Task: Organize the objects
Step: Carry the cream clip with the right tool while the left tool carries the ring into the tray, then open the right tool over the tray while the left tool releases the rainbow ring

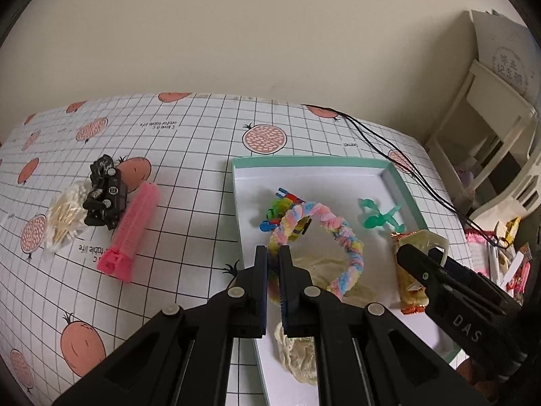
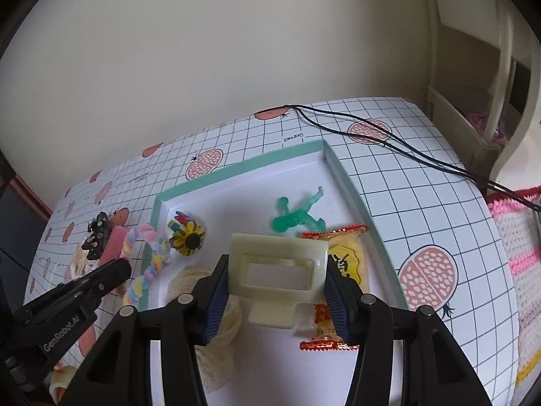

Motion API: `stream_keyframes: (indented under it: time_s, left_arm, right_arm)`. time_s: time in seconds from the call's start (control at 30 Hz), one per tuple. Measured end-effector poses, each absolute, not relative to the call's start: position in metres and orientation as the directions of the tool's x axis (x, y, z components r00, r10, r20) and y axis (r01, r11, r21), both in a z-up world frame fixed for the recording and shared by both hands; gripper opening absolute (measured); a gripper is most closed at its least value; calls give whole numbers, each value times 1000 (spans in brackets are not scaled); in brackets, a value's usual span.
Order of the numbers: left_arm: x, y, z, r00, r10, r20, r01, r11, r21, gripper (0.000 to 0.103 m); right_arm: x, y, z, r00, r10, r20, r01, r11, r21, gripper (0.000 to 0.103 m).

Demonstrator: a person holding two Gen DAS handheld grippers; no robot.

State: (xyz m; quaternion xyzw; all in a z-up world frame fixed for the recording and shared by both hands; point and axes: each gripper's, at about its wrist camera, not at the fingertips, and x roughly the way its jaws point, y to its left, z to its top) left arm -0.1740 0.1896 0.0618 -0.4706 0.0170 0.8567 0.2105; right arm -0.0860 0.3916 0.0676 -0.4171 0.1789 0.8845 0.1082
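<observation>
— Two grippers, both busy. How is the right gripper [image 2: 277, 287] set?

— Its blue ribbed pads [image 2: 216, 301] are clamped on a pale, glossy rectangular plastic clip with a window cut through it [image 2: 279, 270], held over the shallow white cardboard tray with a mint-green rim [image 2: 243, 165].

— And the left gripper [image 1: 274, 264]?

— Nearly closed, pinching a fuzzy braided loop of pastel pink, yellow and blue pipe cleaner [image 1: 341, 233]. In the right wrist view part of that loop hangs over the tray's left wall, at about 9 o'clock from the clip.

— What lies inside the tray?

— A translucent green plastic figurine [image 2: 297, 216] at 12 o'clock from the clip, a crinkly yellow snack packet with red serrated ends [image 2: 348, 264] at 3 o'clock, a yellow and black felt sunflower piece with coloured plastic bits [image 2: 189, 237] at 10 o'clock, and a cream lacy fabric piece [image 2: 216, 331] lower down, partly under the fingers.

— Anything outside the tray?

— On the checked, fruit-printed tablecloth [image 1: 189, 169], at 9 o'clock from the tray in the left wrist view: a ridged pink plastic comb-like bar [image 1: 132, 226], touching a black toy vehicle [image 1: 106, 193], and beside that a clear bag of cotton swabs [image 1: 66, 216]. Two thin black cables [image 2: 372, 135] trail across the far corner.
</observation>
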Motion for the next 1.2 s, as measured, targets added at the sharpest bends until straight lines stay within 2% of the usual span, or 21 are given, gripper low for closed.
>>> stream_keyframes:
  time_s: [0.13,0.63,1.07,1.13,1.2]
  left_arm:
    - [-176,195,56,-480,319,-817,-384,-914,-131,6]
    - [-176,204,21,-410,280,-868,-384,-916,-114,7]
    - [-170,209,18,-389,290,-874,-407,-906,-119,7]
    - [-171,207,21,-384,298,-874,-402,-906,-132,8]
    - [-173,204,25,-384,304,-872,-397,-907,-141,14]
  right_arm:
    - [-92,388,60,-617,29,-787,-335,-914,229,55]
    - [-101,379,36,-551,23,-834,-329,-925,192,55]
    - [-103,373,30,-530,27,-848,-319,-933,170,56]
    - [-103,374,33,-536,27,-844,-320,-931,174,56]
    - [-103,374,36,-544,27,-839,-318,-931,177,58]
